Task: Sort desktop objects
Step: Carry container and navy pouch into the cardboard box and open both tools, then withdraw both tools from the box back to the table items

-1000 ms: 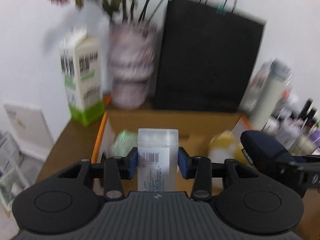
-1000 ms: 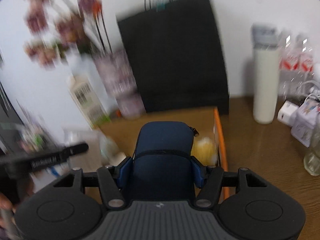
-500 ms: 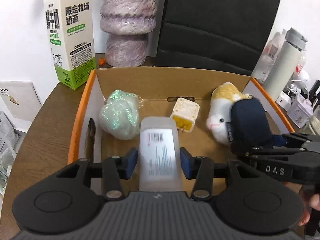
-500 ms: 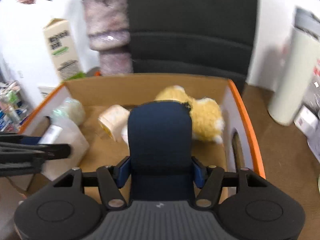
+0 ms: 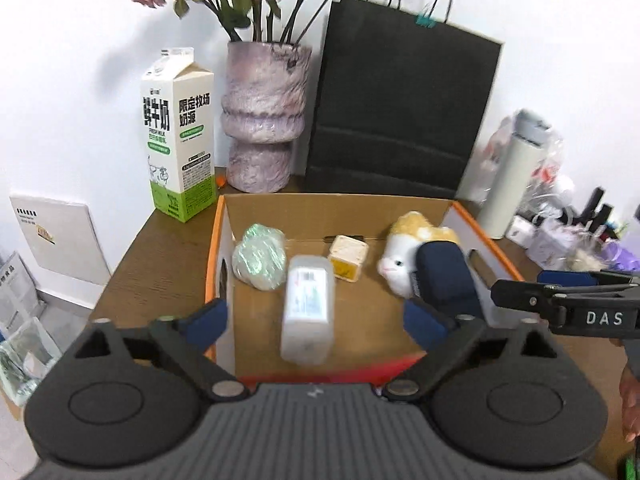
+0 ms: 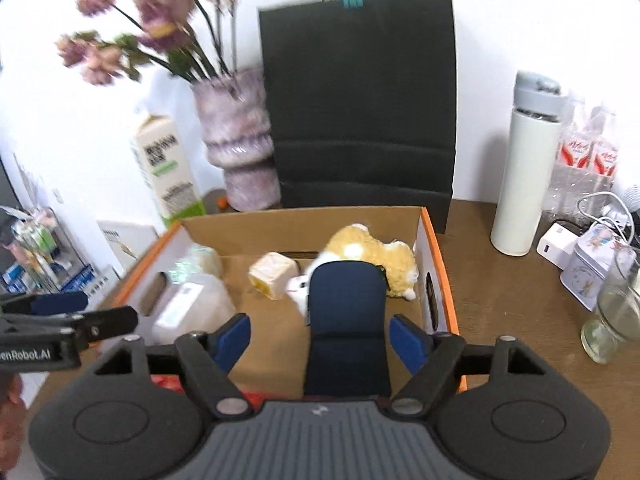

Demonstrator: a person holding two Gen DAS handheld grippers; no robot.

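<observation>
A brown wooden desk (image 5: 160, 264) is occupied by an orange-edged cardboard box (image 5: 452, 210); a translucent plastic container (image 5: 308, 308) and a navy zippered pouch (image 6: 347, 320) lie inside — released; the left gripper (image 5: 316, 326) and right gripper (image 6: 320, 336) are spread wide, empty.

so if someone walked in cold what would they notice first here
Probably the cardboard box with orange edges, mid-desk, holding a clear plastic container, a navy pouch and a yellow plush toy. Both the left gripper and right gripper hang open over it. Behind stand a tall black paper bag and a purple vase of flowers.
</observation>
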